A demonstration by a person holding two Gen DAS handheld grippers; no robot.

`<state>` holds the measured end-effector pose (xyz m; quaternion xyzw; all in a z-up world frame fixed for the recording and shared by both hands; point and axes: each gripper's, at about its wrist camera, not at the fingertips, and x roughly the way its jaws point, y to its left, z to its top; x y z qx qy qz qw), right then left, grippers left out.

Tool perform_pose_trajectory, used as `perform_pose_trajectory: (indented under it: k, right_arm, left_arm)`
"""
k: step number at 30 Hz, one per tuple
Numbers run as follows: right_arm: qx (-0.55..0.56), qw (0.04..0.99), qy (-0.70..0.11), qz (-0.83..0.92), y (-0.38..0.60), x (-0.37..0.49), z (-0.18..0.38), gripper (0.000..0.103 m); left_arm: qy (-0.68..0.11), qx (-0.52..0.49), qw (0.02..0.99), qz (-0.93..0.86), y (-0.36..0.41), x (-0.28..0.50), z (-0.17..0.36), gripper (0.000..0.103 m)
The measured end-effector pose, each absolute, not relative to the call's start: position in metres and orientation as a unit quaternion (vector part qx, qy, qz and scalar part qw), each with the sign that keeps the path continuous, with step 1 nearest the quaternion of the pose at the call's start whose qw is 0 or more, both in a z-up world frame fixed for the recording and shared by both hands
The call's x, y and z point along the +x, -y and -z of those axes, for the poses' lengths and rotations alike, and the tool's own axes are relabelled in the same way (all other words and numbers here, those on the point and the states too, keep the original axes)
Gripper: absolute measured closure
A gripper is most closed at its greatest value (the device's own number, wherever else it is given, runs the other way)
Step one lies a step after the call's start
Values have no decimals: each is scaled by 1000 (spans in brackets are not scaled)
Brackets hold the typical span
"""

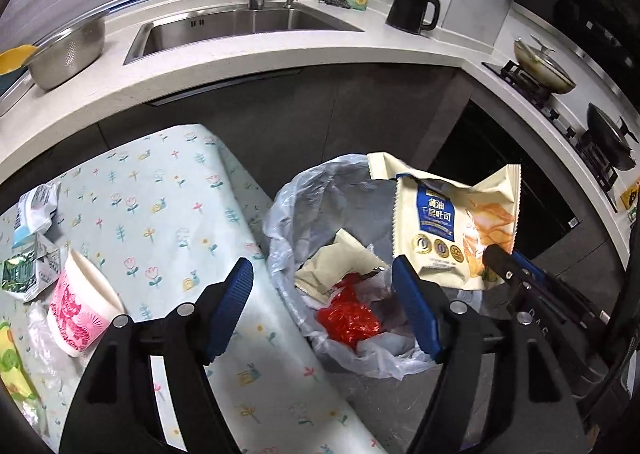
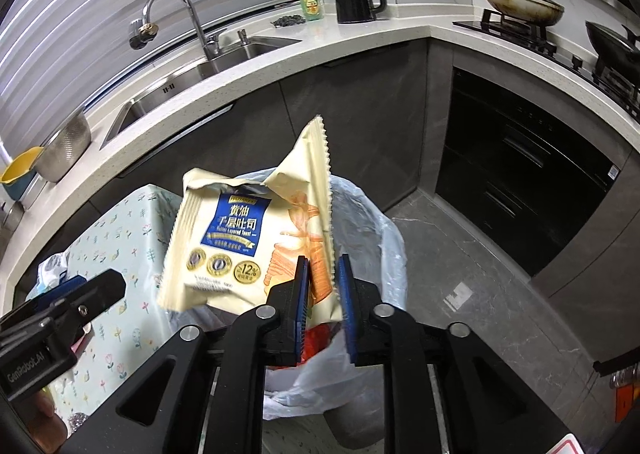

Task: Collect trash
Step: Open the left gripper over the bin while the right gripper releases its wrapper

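Right wrist view: toast wrapper [image 2: 240, 242] sits pinched at its lower corner btwn the right gripper [image 2: 323, 294] pads, jaws nearly together w/ the foil edge in the gap, rest of the pack sticking up and fwd of the claw. Directly beneath the claw is the trash bin [image 2: 384, 238] w/ plastic liner. Left wrist view: left gripper [image 1: 322, 310] jaws wide apart, holding nothing; bin under its right finger, floral tablecloth [image 1: 160, 206] under its left, pink paper cup [image 1: 80, 310] further left.
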<state>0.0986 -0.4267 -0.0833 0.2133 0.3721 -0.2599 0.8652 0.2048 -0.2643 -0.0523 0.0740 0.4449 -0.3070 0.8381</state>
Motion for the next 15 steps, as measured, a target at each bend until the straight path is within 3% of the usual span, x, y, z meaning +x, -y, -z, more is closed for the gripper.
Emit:
perform_pose_trajectory:
  k: [6, 15]
  right_arm:
    - [207, 871, -366, 255, 418, 104, 78, 71]
    - [195, 881, -351, 249, 403, 106, 57, 66]
  left_arm:
    - [-436, 78, 846, 297, 254, 205, 51, 32]
    - [-425, 79, 855, 287, 237, 201, 46, 29]
